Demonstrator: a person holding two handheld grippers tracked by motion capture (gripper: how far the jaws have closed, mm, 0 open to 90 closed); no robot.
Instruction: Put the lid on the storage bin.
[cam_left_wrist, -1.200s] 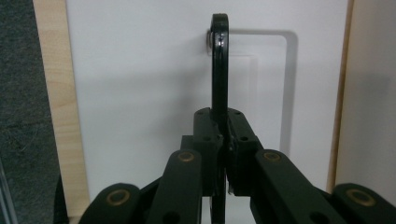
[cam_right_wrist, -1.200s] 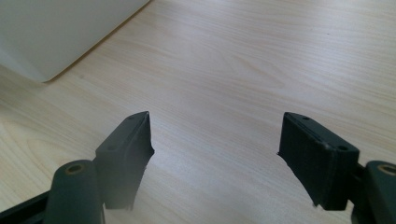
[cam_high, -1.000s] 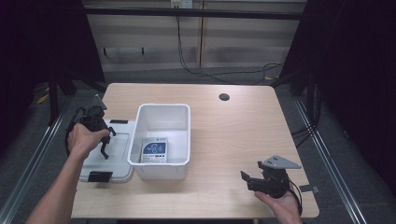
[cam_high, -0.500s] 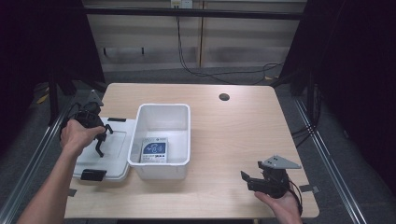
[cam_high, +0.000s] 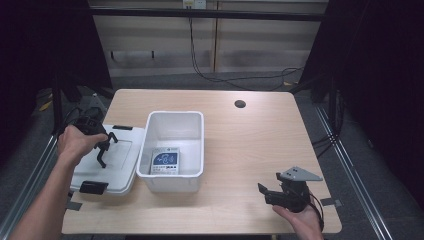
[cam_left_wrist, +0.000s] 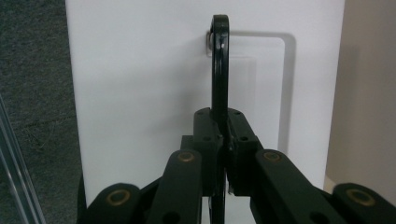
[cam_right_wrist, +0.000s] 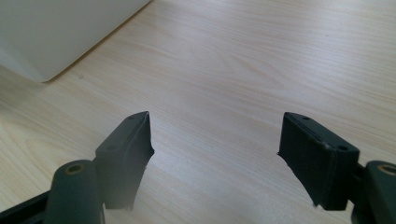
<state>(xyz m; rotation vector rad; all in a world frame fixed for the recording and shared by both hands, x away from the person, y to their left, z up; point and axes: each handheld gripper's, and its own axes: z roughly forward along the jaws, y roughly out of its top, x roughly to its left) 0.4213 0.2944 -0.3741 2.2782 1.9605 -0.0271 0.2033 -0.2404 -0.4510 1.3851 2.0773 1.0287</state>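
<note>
Carefully, we hold the left gripper (cam_high: 102, 152) with its jaws clamped on the thin black latch (cam_left_wrist: 219, 65) of the white lid (cam_high: 125, 155), which lies on the surface just left of the white bin (cam_high: 200, 145). We should lift straight and slowly, keeping the lid level. The right gripper (cam_right_wrist: 215, 154) rests nearby, jaws apart and empty.
</note>
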